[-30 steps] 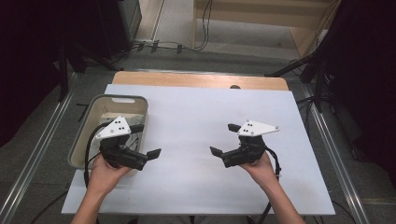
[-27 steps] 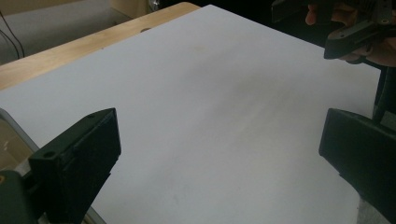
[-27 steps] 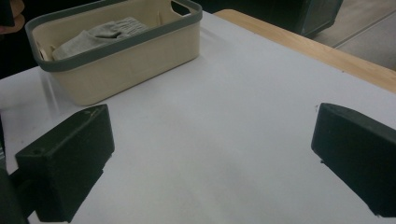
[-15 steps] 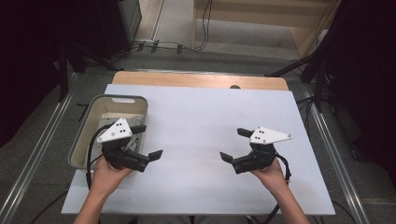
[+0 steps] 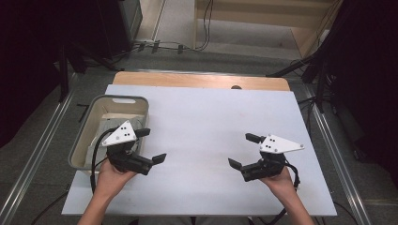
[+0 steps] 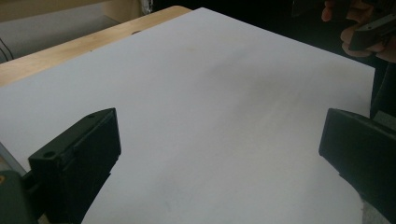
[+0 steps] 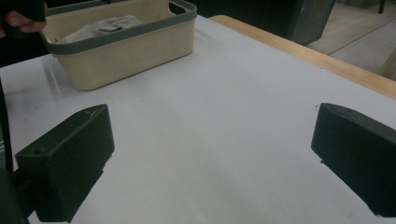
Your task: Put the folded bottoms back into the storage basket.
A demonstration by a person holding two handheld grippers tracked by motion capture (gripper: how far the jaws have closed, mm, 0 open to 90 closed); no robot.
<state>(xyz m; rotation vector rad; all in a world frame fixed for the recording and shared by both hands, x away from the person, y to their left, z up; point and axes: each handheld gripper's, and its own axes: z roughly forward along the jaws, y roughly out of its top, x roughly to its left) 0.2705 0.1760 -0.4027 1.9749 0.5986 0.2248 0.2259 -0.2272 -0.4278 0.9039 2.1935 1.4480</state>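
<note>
My left gripper [image 5: 151, 145] is held low over the white table top [image 5: 202, 117] beside a beige basket [image 5: 117, 99], its jaws wide open with nothing between them. In the left gripper view, this gripper [image 6: 219, 158] faces bare table. My right gripper [image 5: 243, 151] is at the front right, also open and empty, and points left towards the other one. In the right gripper view, the right gripper [image 7: 210, 158] frames bare table, with the basket [image 7: 126, 51] beyond. A folded grey cloth [image 5: 117, 123] lies in the basket.
A wooden strip [image 5: 202, 80] runs along the table's far edge. The basket has a grey rim and stands at the table's left edge. Dark stands and cables are on the floor around the table. A hand [image 6: 359, 28] holding the other gripper shows far off.
The right gripper has moved to the right and closer to the table's front edge. The left gripper has barely shifted. Both have stayed open.
</note>
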